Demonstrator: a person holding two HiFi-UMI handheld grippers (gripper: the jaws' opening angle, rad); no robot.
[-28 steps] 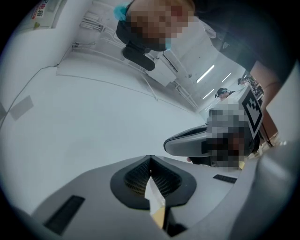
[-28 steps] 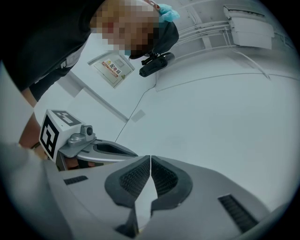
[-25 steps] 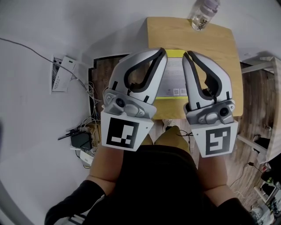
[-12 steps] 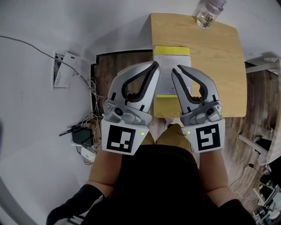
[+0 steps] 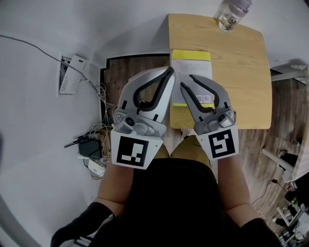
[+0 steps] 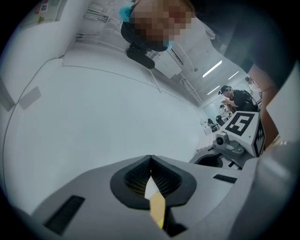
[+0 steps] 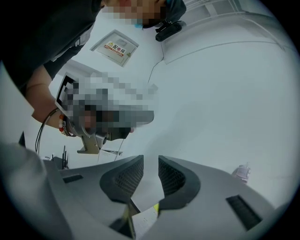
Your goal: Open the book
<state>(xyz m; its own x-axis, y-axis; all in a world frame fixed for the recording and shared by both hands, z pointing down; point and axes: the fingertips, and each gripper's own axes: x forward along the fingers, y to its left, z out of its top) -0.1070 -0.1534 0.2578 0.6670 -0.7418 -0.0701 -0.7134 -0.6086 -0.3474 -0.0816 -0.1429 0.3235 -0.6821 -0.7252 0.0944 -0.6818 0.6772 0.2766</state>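
Book (image 5: 191,72), yellow-edged, lies on wooden table (image 5: 241,72); left fingers (image 5: 143,79) clenched, right fingers (image 5: 215,89) just parting, nothing between.

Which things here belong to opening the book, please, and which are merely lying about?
Job: book on the wooden table; left gripper, shut; right gripper, jaws just opening, nothing between them.
Lying about: clear bottle; router on the floor.

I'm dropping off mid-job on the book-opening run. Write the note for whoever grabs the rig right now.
Left gripper: shut, empty, tips by the left edge of the book.
Right gripper: jaws have just been opening, apart, nothing gripped; the book's near edge shows below the gap.
Book: closed, flat on the wooden table; bottle at the far edge.
Done: nothing on the book yet. To do: catch the cover and open it.
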